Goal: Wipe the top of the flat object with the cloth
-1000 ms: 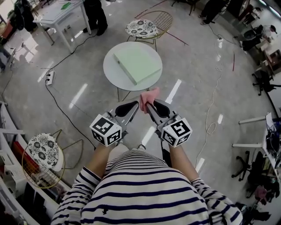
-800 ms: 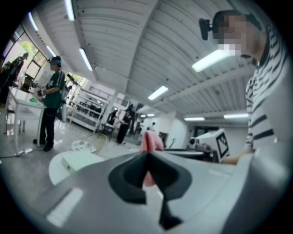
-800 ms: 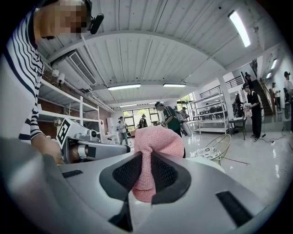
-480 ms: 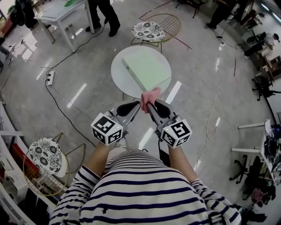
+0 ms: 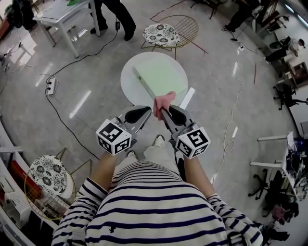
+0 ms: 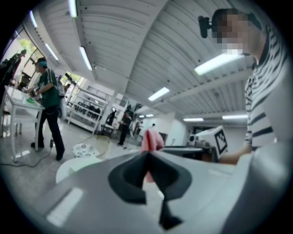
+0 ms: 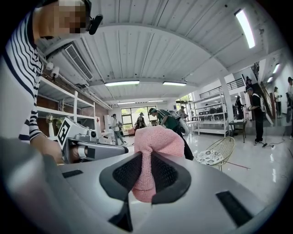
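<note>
A pale green flat slab lies on a round white table ahead of me. Both grippers are held side by side in front of my striped shirt, just short of the table's near edge. My right gripper is shut on a pink cloth, which bunches above its jaws and hangs through them. My left gripper is shut with nothing in it. In the left gripper view the cloth shows just beyond the shut left gripper.
A wire chair with a patterned cushion stands behind the table, and another at my lower left. A power strip and cables lie on the floor. A white desk and a person's legs are at the back.
I have come closer to the round table, so the cloth now sits at its near edge in the head view. Both grippers keep their pose and stay shut.
</note>
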Demonstrator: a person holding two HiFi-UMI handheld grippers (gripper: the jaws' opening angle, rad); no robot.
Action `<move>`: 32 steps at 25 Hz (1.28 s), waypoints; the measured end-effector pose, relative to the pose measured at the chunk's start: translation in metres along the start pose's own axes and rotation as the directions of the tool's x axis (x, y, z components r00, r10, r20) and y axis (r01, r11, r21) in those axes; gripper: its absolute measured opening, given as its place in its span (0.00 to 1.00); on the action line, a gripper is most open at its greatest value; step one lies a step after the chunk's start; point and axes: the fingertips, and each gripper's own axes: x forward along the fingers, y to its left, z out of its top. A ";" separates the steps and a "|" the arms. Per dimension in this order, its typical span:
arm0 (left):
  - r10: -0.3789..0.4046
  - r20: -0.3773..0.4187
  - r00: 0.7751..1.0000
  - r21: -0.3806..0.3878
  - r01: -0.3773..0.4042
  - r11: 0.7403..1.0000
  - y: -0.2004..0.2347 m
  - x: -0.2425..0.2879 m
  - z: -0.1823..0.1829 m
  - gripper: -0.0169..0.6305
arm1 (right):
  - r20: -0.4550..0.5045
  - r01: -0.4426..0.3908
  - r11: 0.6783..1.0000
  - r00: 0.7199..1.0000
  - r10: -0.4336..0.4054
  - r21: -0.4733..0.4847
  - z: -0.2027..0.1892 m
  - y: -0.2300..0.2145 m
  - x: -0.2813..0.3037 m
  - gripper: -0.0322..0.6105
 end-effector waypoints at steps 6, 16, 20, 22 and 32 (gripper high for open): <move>0.021 -0.005 1.000 0.000 -0.021 1.000 0.031 0.038 0.006 0.04 | 0.004 -0.027 1.000 1.000 0.027 -0.004 0.008 -0.048 0.029 0.13; 0.136 -0.011 0.991 -0.013 -0.136 0.991 0.112 0.122 0.023 0.04 | -0.041 -0.154 0.988 0.987 0.153 -0.017 0.018 -0.140 0.101 0.13; 0.255 -0.021 0.967 -0.008 -0.255 0.967 0.150 0.149 0.028 0.04 | -0.076 -0.213 0.977 0.975 0.210 -0.032 0.021 -0.172 0.124 0.13; 0.293 -0.015 0.956 -0.016 -0.293 0.956 0.167 0.161 0.032 0.04 | -0.103 -0.245 0.968 0.966 0.238 -0.051 0.021 -0.185 0.135 0.13; 0.473 -0.018 0.881 0.023 -0.473 0.881 0.227 0.181 0.031 0.04 | -0.325 -0.423 0.888 0.878 0.352 -0.179 -0.010 -0.223 0.186 0.13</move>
